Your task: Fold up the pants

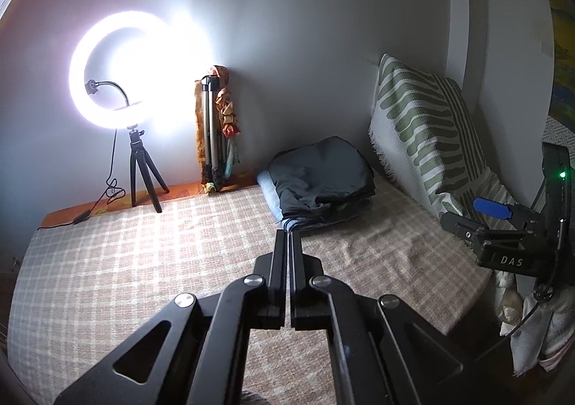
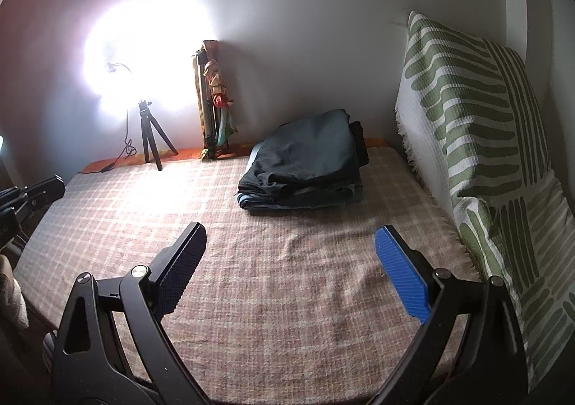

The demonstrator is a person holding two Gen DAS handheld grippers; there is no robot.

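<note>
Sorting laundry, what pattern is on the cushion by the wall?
Green stripes on white, clearest in the right wrist view: cushion.

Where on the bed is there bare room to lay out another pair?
The checked blanket is bare between the ring light tripod, the folded stack and the grippers. It is crowded at the far right, where the stack sits near the striped cushion.

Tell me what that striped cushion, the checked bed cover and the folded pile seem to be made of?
The cushion looks like waffle-textured woven cotton, matte, with a frayed fringe edge. The bed cover seems a coarse woven blanket: visible weave, soft wrinkles. The folded pants look like smooth dark fabric above a bluish, denim-like layer; I can't tell the exact fibre.
</note>
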